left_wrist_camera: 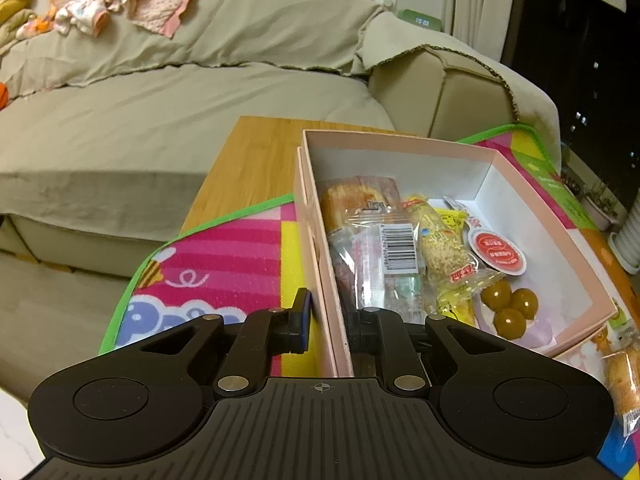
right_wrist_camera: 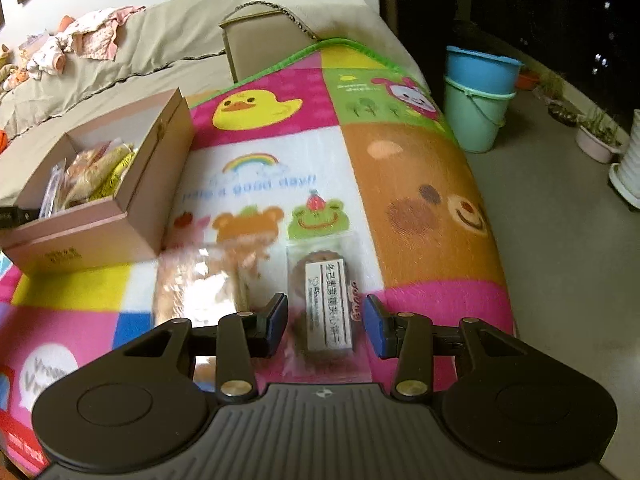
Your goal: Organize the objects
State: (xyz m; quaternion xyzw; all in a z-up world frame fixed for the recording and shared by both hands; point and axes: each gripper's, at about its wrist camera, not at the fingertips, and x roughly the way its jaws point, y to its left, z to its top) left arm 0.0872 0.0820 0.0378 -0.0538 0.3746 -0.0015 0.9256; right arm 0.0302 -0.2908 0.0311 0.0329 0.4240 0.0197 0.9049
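Fingers of your left gripper [left_wrist_camera: 326, 320] are clamped on the near left wall of the pink box [left_wrist_camera: 400, 142], one pad outside it and the other inside; the tool pitches steeply downward over the box's near corner. Inside the box lie packaged snacks [left_wrist_camera: 384, 240]: a bread roll in clear wrap, a barcoded packet, a yellow-wrapped bar, a round red-labelled pack and three brown balls near the right wall. The box stands on a colourful cartoon mat [left_wrist_camera: 224, 256] that covers the wooden counter [left_wrist_camera: 256, 148], with a beige sofa [left_wrist_camera: 160, 112] behind.

Fingers of your right gripper [right_wrist_camera: 326, 324] stand apart, their blue pads on either side of a clear-wrapped brown pastry [right_wrist_camera: 320, 280] with a white label; neither pad presses on it, and it lies flat on the mat. This tool also tilts steeply down. Just left of that pastry lies a second, blurred clear packet [right_wrist_camera: 200, 280] of bread. Farther left in this view sits the pink box, with your left gripper's tip at its near left edge. Two stacked buckets [right_wrist_camera: 478, 96] stand on the floor to the right.
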